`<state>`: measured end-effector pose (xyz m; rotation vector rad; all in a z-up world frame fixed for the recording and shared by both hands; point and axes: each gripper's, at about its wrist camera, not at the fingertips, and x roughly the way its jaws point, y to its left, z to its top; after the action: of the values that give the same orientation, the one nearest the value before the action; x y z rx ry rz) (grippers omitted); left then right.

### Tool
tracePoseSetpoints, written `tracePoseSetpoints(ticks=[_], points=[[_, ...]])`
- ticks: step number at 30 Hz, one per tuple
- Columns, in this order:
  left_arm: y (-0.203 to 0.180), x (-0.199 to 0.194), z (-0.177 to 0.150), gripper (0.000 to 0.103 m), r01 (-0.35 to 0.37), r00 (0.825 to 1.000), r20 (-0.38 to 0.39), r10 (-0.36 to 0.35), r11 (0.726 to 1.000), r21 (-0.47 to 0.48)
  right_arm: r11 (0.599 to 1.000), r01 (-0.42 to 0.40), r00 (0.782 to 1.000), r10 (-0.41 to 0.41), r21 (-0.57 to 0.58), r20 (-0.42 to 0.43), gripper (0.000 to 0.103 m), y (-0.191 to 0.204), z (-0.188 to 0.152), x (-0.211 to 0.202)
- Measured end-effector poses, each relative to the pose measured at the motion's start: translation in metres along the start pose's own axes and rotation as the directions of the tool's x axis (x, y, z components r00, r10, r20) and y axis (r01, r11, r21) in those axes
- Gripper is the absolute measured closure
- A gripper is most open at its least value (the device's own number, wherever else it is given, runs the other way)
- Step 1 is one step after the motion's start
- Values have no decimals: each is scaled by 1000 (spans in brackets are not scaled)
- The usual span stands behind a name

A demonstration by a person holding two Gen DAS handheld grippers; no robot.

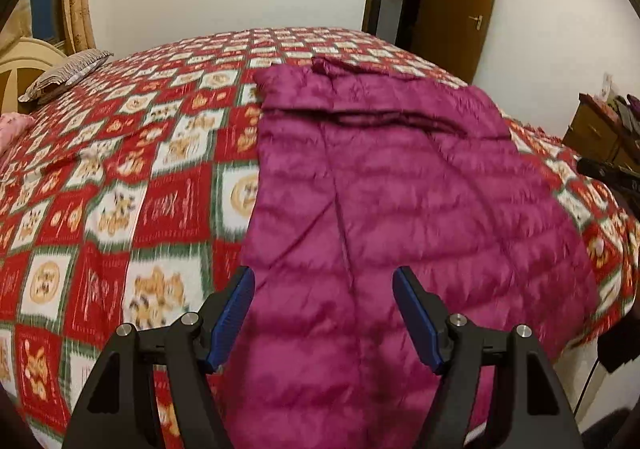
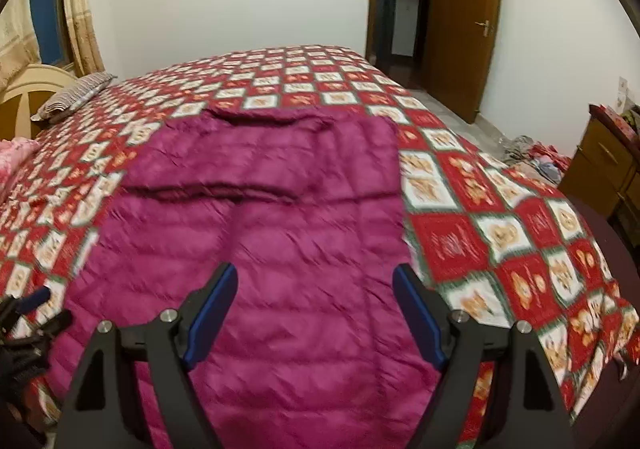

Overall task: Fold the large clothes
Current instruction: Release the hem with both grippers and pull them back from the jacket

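Jacket: the magenta quilted jacket [image 1: 400, 209] lies flat under and ahead of your left hand-held gripper [image 1: 323, 281]; its jaws stand apart, empty
Right hand-held gripper [image 2: 315, 277]: jaws apart, empty, over the jacket
Bed: red checked bedspread [image 2: 480, 233] beneath both
Room: wooden door [image 2: 460, 17] far ahead, right; pillow [image 1: 64, 75] far ahead, left

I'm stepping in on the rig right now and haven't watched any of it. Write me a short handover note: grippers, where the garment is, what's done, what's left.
Left gripper: jaws open, nothing between them, above the jacket's left half.
Right gripper: jaws open, empty, above the jacket's right half.
Jacket: magenta, quilted, lying flat on the bed, long way from the near edge. A fold line crosses it near the far end, so it looks partly folded.
Left: grip the near corners and fold again to a compact stack.
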<state>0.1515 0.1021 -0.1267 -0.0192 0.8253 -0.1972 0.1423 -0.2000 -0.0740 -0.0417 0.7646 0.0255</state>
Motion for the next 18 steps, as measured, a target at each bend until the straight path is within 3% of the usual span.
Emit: tracePoseSetpoints(ticks=[7,13,18], points=[[23,-4,-24,31,88,995,-31,-91,991,-99,994,90,992,-84,57,-89,21,-80,-68,-10],[19,-1,-35,31,138,987,-61,-146,983,-121,989,0,988,23,148,-153,21,-96,-99,-5],[13,2,-45,31,159,982,-86,-168,981,-108,994,-59,977,76,93,-198,21,-73,-112,10]])
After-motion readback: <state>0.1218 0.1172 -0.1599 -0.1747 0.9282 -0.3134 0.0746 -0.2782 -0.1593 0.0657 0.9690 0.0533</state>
